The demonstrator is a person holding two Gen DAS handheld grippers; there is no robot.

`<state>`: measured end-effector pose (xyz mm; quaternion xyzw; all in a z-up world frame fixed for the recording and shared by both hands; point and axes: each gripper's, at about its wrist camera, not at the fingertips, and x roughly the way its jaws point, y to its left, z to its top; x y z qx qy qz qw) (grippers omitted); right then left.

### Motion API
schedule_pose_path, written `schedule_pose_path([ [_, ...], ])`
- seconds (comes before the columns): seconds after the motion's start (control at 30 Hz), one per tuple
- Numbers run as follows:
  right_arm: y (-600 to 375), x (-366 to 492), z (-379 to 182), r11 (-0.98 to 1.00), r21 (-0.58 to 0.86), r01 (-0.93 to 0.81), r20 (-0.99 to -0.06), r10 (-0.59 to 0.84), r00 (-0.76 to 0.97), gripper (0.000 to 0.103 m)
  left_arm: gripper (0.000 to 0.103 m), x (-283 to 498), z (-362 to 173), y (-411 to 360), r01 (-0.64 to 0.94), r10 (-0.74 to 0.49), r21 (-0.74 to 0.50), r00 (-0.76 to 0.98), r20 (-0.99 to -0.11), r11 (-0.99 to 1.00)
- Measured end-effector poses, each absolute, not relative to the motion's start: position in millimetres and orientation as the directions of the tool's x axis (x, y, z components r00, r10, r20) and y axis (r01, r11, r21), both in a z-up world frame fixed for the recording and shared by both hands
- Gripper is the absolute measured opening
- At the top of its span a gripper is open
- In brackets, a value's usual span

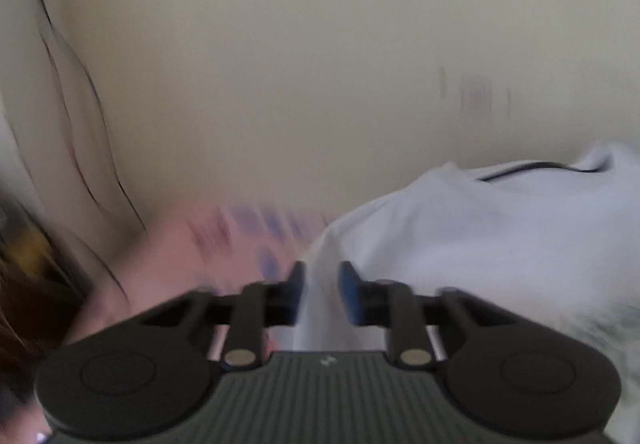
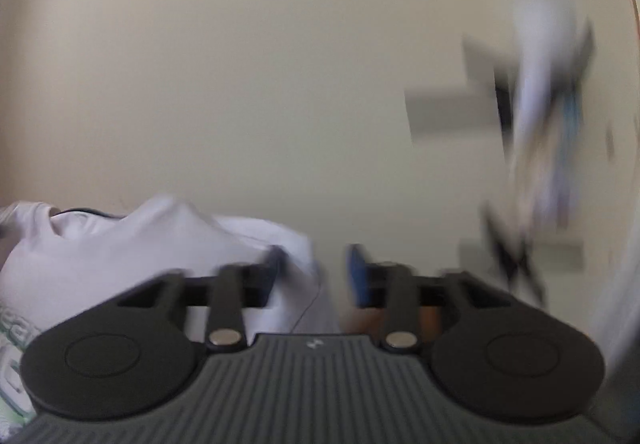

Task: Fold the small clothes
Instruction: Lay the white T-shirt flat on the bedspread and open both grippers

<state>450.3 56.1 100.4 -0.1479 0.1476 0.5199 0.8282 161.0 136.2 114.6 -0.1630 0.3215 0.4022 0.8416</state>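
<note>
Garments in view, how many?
2 clear ones. White shirt lies on the cream surface, a fold between the left gripper's open jaws. Pink patterned garment sits left of it. Blurred white item, far right in the right view, may be a third.

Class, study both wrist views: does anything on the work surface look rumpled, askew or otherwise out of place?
Yes. The white garment lies bunched and humped rather than flat, its dark-edged neckline crooked. A pink patterned cloth is heaped beside it. Both views are blurred, so finer detail cannot be told.
</note>
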Motion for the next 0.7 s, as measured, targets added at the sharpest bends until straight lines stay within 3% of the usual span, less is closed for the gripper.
schedule_pose_path([
  [0.07, 30, 455, 70, 0.323, -0.035, -0.946, -0.461, 0.835, 0.302, 0.046, 0.023, 131, 91, 129, -0.738, 0.533, -0.037, 0.52, -0.667, 0.674],
  [0.13, -6, 460, 45, 0.272, 0.01, -0.962, -0.521, 0.823, 0.227, 0.053, 0.044, 92, 76, 116, -0.713, 0.539, 0.0, 0.529, -0.656, 0.701],
  [0.2, -55, 467, 19, 0.27, 0.04, -0.962, -0.554, 0.808, 0.204, 0.074, 0.052, 48, 66, 106, -0.702, 0.532, 0.003, 0.536, -0.655, 0.712],
  [0.27, -100, 470, 2, 0.304, 0.063, -0.951, -0.585, 0.783, 0.212, 0.086, 0.06, 15, 63, 104, -0.694, 0.481, -0.052, 0.549, -0.684, 0.718],
  [0.43, -141, 466, -42, 0.294, 0.168, -0.941, -0.659, 0.743, 0.114, 0.087, 0.077, -29, 38, 76, -0.685, 0.4, -0.168, 0.586, -0.705, 0.709],
  [0.47, -141, 459, -48, 0.281, 0.142, -0.949, -0.675, 0.729, 0.115, 0.076, 0.077, -33, 41, 68, -0.686, 0.398, -0.165, 0.582, -0.709, 0.709],
  [0.53, -137, 450, -54, 0.271, 0.054, -0.961, -0.655, 0.736, 0.171, 0.021, 0.068, -34, 38, 55, -0.68, 0.4, -0.132, 0.564, -0.723, 0.721],
  [0.57, -136, 453, -53, 0.27, 0.063, -0.961, -0.656, 0.737, 0.164, 0.004, 0.063, -34, 36, 51, -0.678, 0.404, -0.112, 0.554, -0.728, 0.726],
  [0.6, -139, 457, -50, 0.292, 0.053, -0.955, -0.645, 0.74, 0.19, 0.005, 0.051, -34, 35, 47, -0.675, 0.408, -0.095, 0.545, -0.733, 0.732],
  [0.63, -142, 462, -42, 0.327, -0.026, -0.945, -0.617, 0.738, 0.273, 0.005, 0.032, -38, 33, 43, -0.67, 0.404, -0.084, 0.539, -0.739, 0.738],
  [0.7, -152, 484, -35, 0.448, -0.223, -0.866, -0.537, 0.685, 0.493, 0.005, 0.013, -36, 33, 43, -0.668, 0.421, -0.045, 0.518, -0.744, 0.743],
])
